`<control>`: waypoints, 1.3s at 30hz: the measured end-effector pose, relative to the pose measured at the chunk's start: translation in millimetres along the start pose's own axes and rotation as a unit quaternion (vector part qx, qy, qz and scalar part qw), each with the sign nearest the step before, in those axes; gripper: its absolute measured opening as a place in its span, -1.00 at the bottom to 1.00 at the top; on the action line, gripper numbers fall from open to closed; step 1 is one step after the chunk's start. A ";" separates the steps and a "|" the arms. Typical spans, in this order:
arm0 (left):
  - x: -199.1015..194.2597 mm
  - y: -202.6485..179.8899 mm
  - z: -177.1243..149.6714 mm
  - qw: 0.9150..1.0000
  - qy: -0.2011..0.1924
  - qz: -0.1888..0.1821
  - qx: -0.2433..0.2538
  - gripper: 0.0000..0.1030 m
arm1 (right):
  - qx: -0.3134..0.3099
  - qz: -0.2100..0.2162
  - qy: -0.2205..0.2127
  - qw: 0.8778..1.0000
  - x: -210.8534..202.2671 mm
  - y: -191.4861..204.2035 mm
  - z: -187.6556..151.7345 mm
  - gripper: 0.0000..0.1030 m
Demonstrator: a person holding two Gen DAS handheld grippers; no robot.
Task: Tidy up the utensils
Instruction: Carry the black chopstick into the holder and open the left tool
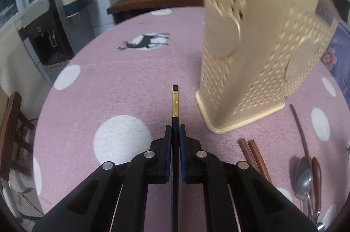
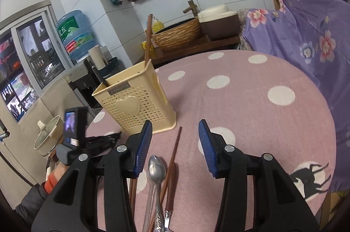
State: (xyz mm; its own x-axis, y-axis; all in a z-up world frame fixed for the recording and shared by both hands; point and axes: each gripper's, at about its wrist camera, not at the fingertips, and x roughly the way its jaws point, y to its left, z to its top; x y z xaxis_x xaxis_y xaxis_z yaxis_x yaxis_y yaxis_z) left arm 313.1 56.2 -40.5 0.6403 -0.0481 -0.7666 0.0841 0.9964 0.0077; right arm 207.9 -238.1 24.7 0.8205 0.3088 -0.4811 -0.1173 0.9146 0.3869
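My left gripper (image 1: 175, 130) is shut on a black chopstick (image 1: 175, 105) with a gold band, held above the pink table just left of the cream perforated utensil holder (image 1: 258, 39). In the right wrist view the holder (image 2: 135, 100) holds a brown chopstick (image 2: 148, 39) and a dark utensil (image 2: 99, 76). My right gripper (image 2: 175, 133) is open above a metal spoon (image 2: 155, 168), brown chopsticks (image 2: 174, 155) and a wooden-handled utensil lying on the table. These loose utensils also show in the left wrist view: brown chopsticks (image 1: 254, 155) and a metal spoon (image 1: 303, 175).
The round table has a pink cloth with white dots (image 2: 251, 105). A water dispenser (image 2: 75, 35) and a pot (image 2: 47, 133) stand to the left. A wicker basket (image 2: 177, 35) sits on a wooden counter behind. A purple flowered cloth (image 2: 310, 35) covers something at right.
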 end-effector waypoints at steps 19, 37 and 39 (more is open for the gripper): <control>-161.4 38.5 12.5 0.979 -0.183 -0.015 -0.094 -0.85 | 0.018 0.011 0.004 1.000 -14.5 -7.6 -22.5 -0.13; -254.8 -2.1 125.9 0.947 -0.309 -0.040 -0.078 -0.86 | 0.016 0.008 -0.008 1.000 -31.5 -12.9 -25.0 -0.13; -238.7 -10.7 128.7 0.950 -0.299 -0.045 -0.081 -0.85 | 0.016 0.006 -0.008 1.000 -33.1 -13.6 -27.2 -0.13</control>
State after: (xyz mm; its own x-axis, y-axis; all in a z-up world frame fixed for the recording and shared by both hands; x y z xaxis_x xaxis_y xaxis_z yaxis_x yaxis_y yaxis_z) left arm 257.6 48.1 225.1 0.9590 -0.1167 -0.2584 0.0719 0.9816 -0.1768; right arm 167.2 -253.7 14.0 0.8284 0.3145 -0.4635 -0.1085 0.9019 0.4181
